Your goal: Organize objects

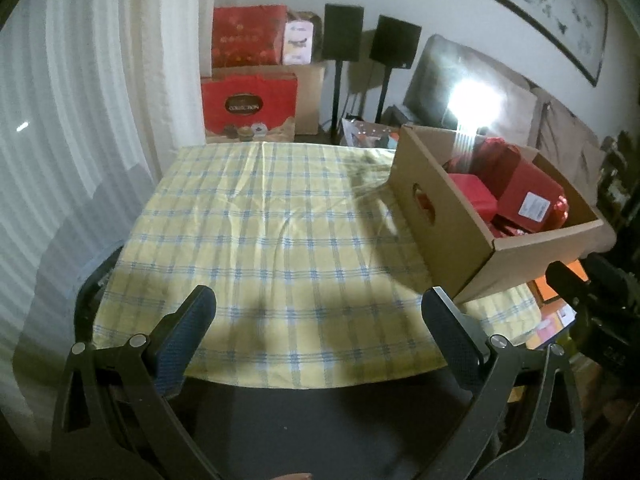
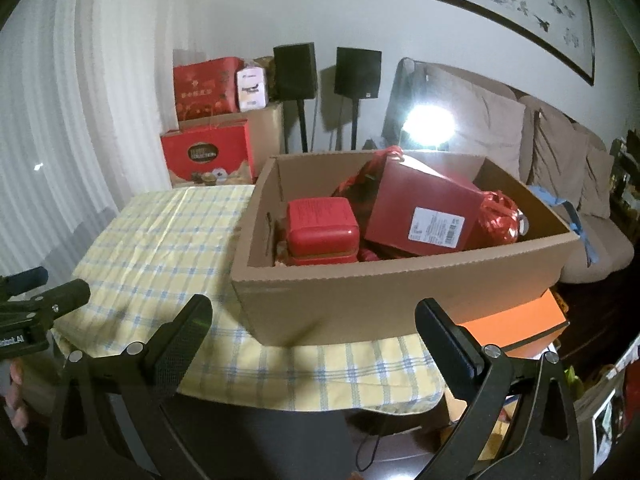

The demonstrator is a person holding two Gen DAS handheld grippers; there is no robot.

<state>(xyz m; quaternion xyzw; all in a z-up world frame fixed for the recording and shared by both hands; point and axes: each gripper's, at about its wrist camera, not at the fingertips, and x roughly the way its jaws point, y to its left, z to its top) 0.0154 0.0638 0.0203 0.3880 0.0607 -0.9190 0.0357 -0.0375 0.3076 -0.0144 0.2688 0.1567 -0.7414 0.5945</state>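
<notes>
Both the left gripper [image 1: 318, 312] and the right gripper [image 2: 314, 322] hang off the bench's near edge, jaws released and empty. The red packages [image 2: 420, 210] lie heaped in the cardboard box [image 2: 360, 300] at the bench's right edge. That fits packing finished or unpacking ahead. The checked cloth [image 1: 260, 220] is otherwise bare; a sofa [image 2: 560, 168] stands behind.

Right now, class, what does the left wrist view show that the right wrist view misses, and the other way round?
Left wrist only: the hand hole in the box's side wall. Right wrist only: the other tongs at the left edge, blue tape on the box's far corner, and the box's whole inside. Both: the box, its red tin, the labelled red carton, the checked cloth, open tongs.
</notes>
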